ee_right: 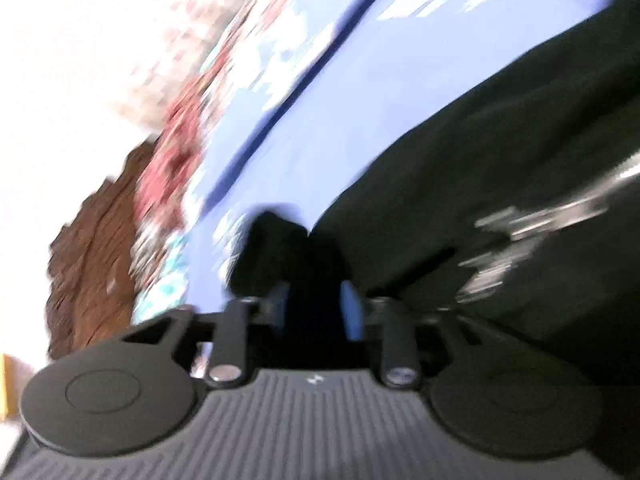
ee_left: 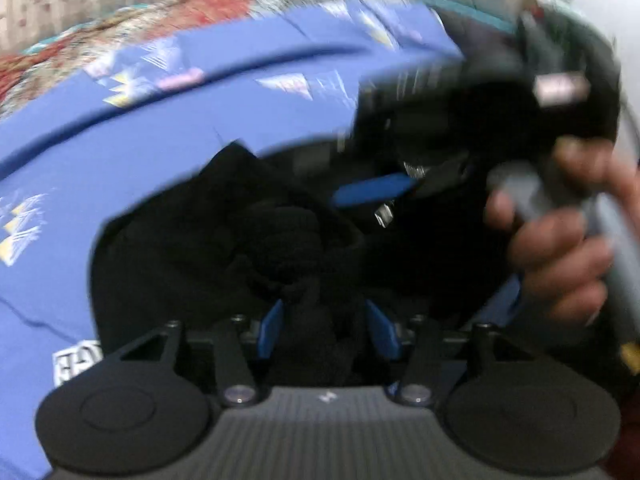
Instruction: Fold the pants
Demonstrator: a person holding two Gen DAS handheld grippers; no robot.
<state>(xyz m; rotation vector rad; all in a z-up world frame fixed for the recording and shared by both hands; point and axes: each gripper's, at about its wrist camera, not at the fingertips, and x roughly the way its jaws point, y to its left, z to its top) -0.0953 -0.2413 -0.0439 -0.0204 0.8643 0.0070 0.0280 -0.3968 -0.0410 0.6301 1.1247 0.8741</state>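
The black pants (ee_left: 224, 240) are lying bunched on a blue bedsheet (ee_left: 200, 120) printed with small pale triangular motifs, and both pictures are blurred. In the left wrist view the left gripper (ee_left: 326, 320) is closing its two blue-padded fingers (ee_left: 274, 316) on a raised fold of the black cloth, which is filling the narrow gap between them, so the jaws are standing nearly together with fabric pinched inside. Across from it, toward the right side of that view, the right gripper (ee_left: 376, 194) is showing as a dark body with one blue finger pointing into the cloth, and a bare hand (ee_left: 560, 248) is wrapping around its grey handle. In the right wrist view the right gripper (ee_right: 316, 304) is likewise clamping a dark bunch of the pants between its blue fingers (ee_right: 352, 300), the jaws being only a little apart and the cloth rising in a hump just ahead of them. The rest of the pants (ee_right: 500, 160) is spreading away to the right of that view over the bedsheet (ee_right: 320, 120). Beyond the sheet's far edge a red and teal floral cover (ee_left: 120, 36) is showing, and the same cover (ee_right: 168, 168) is running beside a brown wooden piece (ee_right: 92, 248) in the right wrist view.
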